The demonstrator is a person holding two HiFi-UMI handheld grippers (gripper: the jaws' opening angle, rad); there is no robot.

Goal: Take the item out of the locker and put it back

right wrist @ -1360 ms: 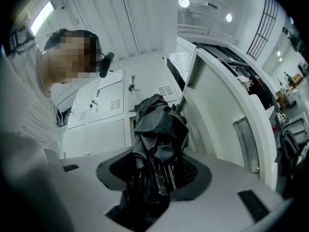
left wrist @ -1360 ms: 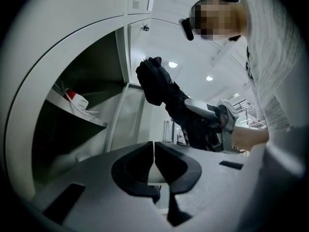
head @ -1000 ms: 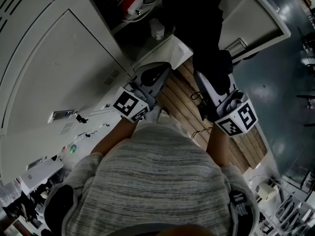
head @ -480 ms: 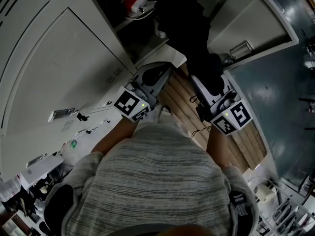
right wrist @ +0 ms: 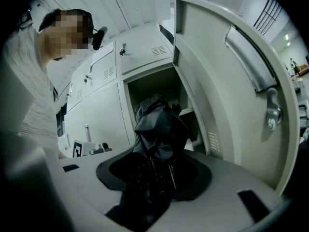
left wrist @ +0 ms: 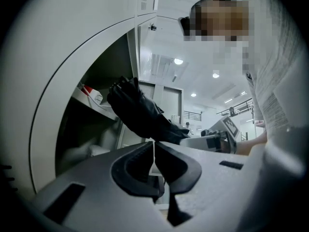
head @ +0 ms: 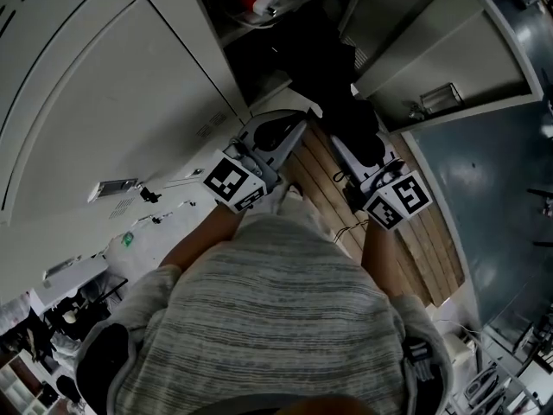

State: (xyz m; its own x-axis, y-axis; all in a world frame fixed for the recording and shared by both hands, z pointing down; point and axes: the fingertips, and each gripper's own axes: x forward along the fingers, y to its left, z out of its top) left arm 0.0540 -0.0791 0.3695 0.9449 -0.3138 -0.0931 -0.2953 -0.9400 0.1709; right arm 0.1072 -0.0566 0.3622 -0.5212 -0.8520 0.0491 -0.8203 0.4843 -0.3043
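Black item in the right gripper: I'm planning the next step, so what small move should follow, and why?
Probably draw the right gripper straight back a little. Its jaws clamp the black item, whose far end seems to sit just at the mouth of the open locker, not clear of it.

Person wore a grey knit top (head: 276,318) w/ thin darker horiz. stripes; its sleeves (head: 151,292) ended short of the forearms. Left gripper (left wrist: 154,151) & right gripper (head: 346,145) had pale grey moulded shells, black jaw pads, dark rect. slots. Left cube (head: 233,182) & right cube (head: 399,200) bore blk-&-wht square markers.
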